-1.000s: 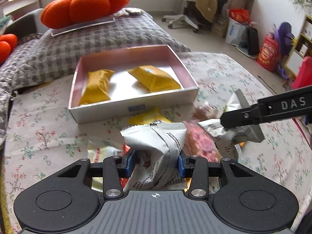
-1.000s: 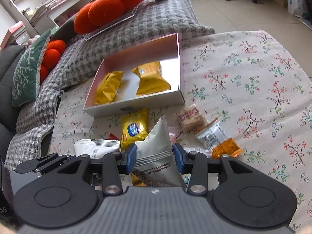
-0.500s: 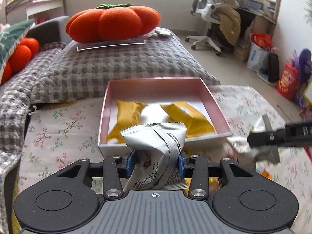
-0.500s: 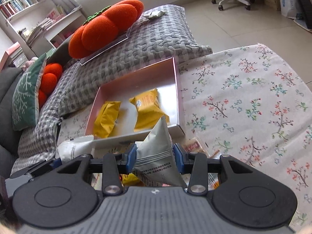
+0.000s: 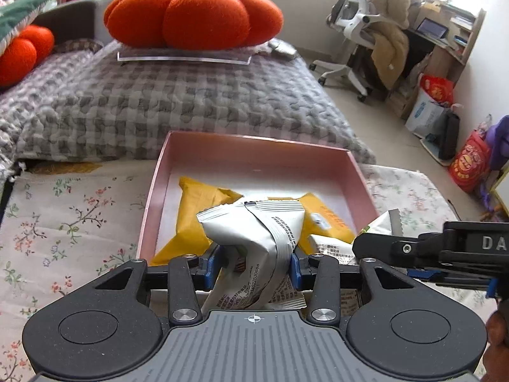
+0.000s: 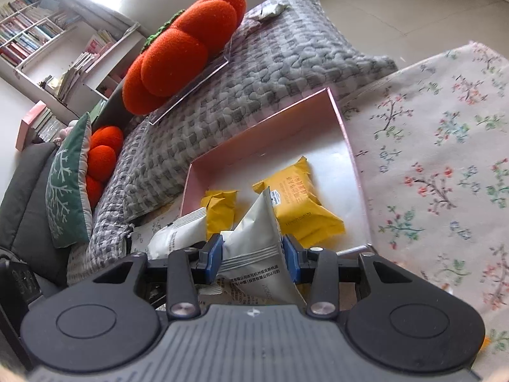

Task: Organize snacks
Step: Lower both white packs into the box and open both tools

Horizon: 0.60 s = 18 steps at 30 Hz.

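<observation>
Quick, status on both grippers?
Left gripper: shut on a crumpled white foil snack packet.
Right gripper: shut on a silver-grey foil snack packet.

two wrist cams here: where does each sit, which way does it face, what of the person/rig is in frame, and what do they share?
Left wrist: on the left tool, looking forward and down over its crumpled silver packet into the pink box; the right tool enters from the right edge.
Right wrist: on the right tool, tilted, facing down over its own silver packet toward the box; only the left tool's packet shows clearly.
Shared: box, two yellow packets, orange pumpkin cushion, grey blanket.
</observation>
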Available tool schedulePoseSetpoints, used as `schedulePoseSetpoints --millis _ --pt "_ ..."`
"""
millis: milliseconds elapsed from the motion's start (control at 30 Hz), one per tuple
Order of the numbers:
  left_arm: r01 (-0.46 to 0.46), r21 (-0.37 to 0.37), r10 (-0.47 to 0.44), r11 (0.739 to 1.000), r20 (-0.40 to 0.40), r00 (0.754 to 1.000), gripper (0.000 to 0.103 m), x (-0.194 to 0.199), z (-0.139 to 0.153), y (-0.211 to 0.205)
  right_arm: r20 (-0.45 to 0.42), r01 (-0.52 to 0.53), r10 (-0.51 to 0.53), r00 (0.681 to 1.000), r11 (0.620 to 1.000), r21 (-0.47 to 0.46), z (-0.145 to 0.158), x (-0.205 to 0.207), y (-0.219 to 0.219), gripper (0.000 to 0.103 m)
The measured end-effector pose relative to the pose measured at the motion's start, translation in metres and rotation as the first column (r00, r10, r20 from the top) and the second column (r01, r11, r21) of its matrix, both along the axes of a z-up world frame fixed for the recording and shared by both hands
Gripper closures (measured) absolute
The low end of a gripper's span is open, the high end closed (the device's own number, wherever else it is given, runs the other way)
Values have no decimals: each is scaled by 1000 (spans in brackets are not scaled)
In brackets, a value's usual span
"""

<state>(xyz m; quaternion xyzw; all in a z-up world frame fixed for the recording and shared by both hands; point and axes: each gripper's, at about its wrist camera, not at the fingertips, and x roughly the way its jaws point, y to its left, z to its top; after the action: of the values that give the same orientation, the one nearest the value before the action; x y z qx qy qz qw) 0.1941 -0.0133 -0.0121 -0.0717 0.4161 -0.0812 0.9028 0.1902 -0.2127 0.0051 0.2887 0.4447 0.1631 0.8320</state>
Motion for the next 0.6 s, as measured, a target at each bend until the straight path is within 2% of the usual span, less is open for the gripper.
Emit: schedulePoseSetpoints --millis 100,167,300,500,567,600 --pt "-7 -29 7 1000 -17 1000 64 8 -8 4 -5 0 0 1000 1000 4 -4 8 5 65" --pt "-10 -27 9 1000 -17 1000 63 12 -12 3 2 -3 3 1000 1000 -23 -6 13 10 65" --pt "-35 -42 34 998 -14 999 63 23 -19 7 -6 0 0 1000 1000 -13 -14 23 17 65" --pt "-51 -31 51 998 -3 999 63 31 -27 4 49 47 -44 998 997 -58 -19 33 20 66" --pt "-73 -42 74 996 16 997 62 31 -24 8 69 48 -43 997 997 -68 -20 33 23 66" --pt "-80 -64 82 995 20 996 58 31 -21 11 75 51 -46 996 996 -68 -19 34 24 64"
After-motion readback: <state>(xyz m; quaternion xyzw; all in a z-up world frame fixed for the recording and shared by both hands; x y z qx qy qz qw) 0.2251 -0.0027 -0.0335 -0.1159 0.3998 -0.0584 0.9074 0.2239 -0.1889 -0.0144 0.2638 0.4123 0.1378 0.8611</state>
